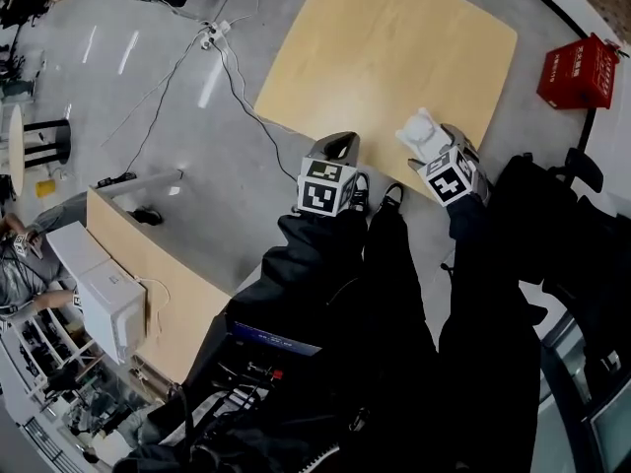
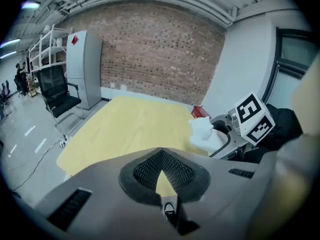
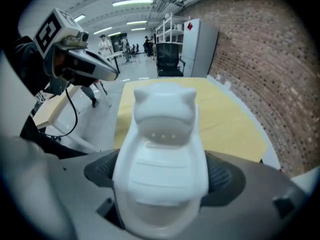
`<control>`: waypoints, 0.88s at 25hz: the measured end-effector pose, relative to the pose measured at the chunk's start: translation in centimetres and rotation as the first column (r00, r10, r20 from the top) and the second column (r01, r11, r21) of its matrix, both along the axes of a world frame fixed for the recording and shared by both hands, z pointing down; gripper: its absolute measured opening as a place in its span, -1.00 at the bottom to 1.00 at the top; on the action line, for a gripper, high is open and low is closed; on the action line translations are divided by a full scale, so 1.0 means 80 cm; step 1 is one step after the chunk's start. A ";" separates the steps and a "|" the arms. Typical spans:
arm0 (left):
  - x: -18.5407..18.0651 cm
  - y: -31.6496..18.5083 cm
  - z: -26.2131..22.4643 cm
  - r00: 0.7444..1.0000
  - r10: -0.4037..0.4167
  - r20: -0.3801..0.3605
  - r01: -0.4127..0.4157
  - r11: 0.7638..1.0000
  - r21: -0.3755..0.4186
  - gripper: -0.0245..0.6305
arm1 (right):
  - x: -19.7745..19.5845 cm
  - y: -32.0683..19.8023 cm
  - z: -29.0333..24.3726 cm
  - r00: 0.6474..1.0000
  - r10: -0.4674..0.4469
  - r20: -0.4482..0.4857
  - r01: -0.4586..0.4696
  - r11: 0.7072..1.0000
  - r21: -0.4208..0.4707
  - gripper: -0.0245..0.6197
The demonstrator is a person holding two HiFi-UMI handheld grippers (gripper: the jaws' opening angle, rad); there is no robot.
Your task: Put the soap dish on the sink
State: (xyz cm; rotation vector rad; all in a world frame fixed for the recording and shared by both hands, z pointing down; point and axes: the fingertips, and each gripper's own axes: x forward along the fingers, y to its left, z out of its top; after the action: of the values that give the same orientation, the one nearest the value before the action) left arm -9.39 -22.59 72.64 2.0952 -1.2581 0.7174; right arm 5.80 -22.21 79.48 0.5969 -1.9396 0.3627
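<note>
You are holding the left gripper (image 1: 338, 146) with its jaws pressed together and nothing between them, its tips pointing over the near edge of the yellow wooden table (image 1: 385, 47). Off to its left, beyond the table, a black office chair (image 2: 57, 91) is standing in front of a grey cabinet (image 2: 82, 66). Just to the right of the left gripper, you are holding the right gripper (image 1: 426, 138), whose jaws are clamping the white soap dish (image 3: 162, 154) by its sides. The dish is sticking out forward past the jaw tips, its eared end pointing away from you, in the air above the table's near edge. Farther to the right of that gripper, a red box (image 1: 577, 72) is lying on the floor beside the table.
</note>
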 end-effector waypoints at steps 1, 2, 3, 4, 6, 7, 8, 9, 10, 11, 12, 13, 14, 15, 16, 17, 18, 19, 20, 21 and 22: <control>-0.003 0.002 0.007 1.000 -0.003 0.003 0.003 1.000 -0.012 -0.92 | 0.001 0.000 0.011 0.999 -0.020 -0.025 0.019 1.000 -0.023 0.57; -0.006 0.005 0.013 1.000 -0.006 0.004 0.006 1.000 -0.024 -0.92 | 0.002 0.002 0.022 0.998 -0.041 -0.049 0.039 0.998 -0.047 0.57; -0.008 0.009 0.017 1.000 -0.009 0.003 0.009 0.999 -0.034 -0.92 | 0.003 0.004 0.033 0.995 -0.064 -0.071 0.059 0.996 -0.074 0.57; -0.009 0.012 0.020 1.000 -0.011 0.001 0.011 0.999 -0.043 -0.92 | 0.005 0.006 0.043 0.992 -0.089 -0.093 0.080 0.992 -0.099 0.57; -0.012 0.016 0.023 1.000 -0.013 -0.003 0.013 0.999 -0.050 -0.92 | 0.009 0.011 0.061 0.979 -0.148 -0.140 0.127 0.981 -0.149 0.57; -0.014 0.018 0.025 1.000 -0.016 -0.002 0.016 0.999 -0.051 -0.92 | 0.011 0.014 0.069 0.970 -0.179 -0.163 0.150 0.973 -0.174 0.57; -0.017 0.019 0.027 1.000 -0.020 0.000 0.020 0.998 -0.052 -0.92 | 0.013 0.016 0.075 0.962 -0.205 -0.181 0.169 0.966 -0.195 0.57; -0.019 0.020 0.028 1.000 -0.023 0.002 0.023 0.998 -0.054 -0.92 | 0.014 0.018 0.081 0.954 -0.225 -0.196 0.183 0.960 -0.212 0.57; -0.021 0.022 0.027 1.000 -0.025 0.001 0.025 0.998 -0.057 -0.92 | 0.015 0.019 0.085 0.947 -0.243 -0.209 0.196 0.954 -0.225 0.57; -0.022 0.024 0.028 1.000 -0.025 0.003 0.026 0.998 -0.059 -0.92 | 0.016 0.020 0.088 0.940 -0.262 -0.221 0.209 0.949 -0.235 0.57; -0.023 0.024 0.028 1.000 -0.026 0.006 0.027 0.998 -0.060 -0.92 | 0.017 0.020 0.091 0.932 -0.280 -0.231 0.223 0.944 -0.242 0.57; -0.024 0.024 0.029 1.000 -0.026 0.008 0.027 0.998 -0.060 -0.92 | 0.017 0.020 0.093 0.925 -0.295 -0.239 0.236 0.940 -0.248 0.57; -0.024 0.023 0.030 1.000 -0.026 0.009 0.027 0.998 -0.060 -0.92 | 0.017 0.019 0.095 0.920 -0.308 -0.244 0.246 0.936 -0.253 0.57; -0.023 0.022 0.030 1.000 -0.025 0.009 0.026 0.998 -0.059 -0.92 | 0.017 0.018 0.096 0.915 -0.319 -0.247 0.255 0.932 -0.258 0.57; -0.023 0.021 0.030 1.000 -0.024 0.007 0.025 0.998 -0.060 -0.92 | 0.018 0.018 0.098 0.911 -0.328 -0.250 0.263 0.929 -0.262 0.57; -0.021 0.022 0.029 1.000 -0.024 0.004 0.024 0.998 -0.062 -0.92 | 0.018 0.018 0.099 0.908 -0.336 -0.251 0.269 0.926 -0.265 0.57; -0.021 0.023 0.028 1.000 -0.024 0.003 0.024 0.998 -0.066 -0.92 | 0.018 0.018 0.100 0.906 -0.341 -0.251 0.273 0.924 -0.269 0.57; -0.022 0.024 0.028 1.000 -0.026 0.003 0.026 0.997 -0.070 -0.92 | 0.018 0.019 0.101 0.906 -0.342 -0.248 0.273 0.922 -0.273 0.57; -0.023 0.026 0.029 1.000 -0.029 0.006 0.029 0.997 -0.074 -0.92 | 0.018 0.019 0.102 0.909 -0.339 -0.244 0.270 0.923 -0.275 0.57; -0.024 0.028 0.029 0.999 -0.033 0.009 0.034 0.996 -0.078 -0.92 | 0.017 0.018 0.103 0.912 -0.334 -0.238 0.267 0.924 -0.273 0.57; -0.026 0.029 0.030 0.999 -0.037 0.012 0.038 0.996 -0.079 -0.92 | 0.017 0.017 0.103 0.916 -0.328 -0.231 0.265 0.927 -0.267 0.57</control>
State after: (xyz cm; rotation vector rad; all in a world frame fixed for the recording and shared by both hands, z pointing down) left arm -11.45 -20.25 75.04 2.0014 -1.2514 0.7500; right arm 7.14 -20.84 87.75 0.1797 -1.6599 0.2881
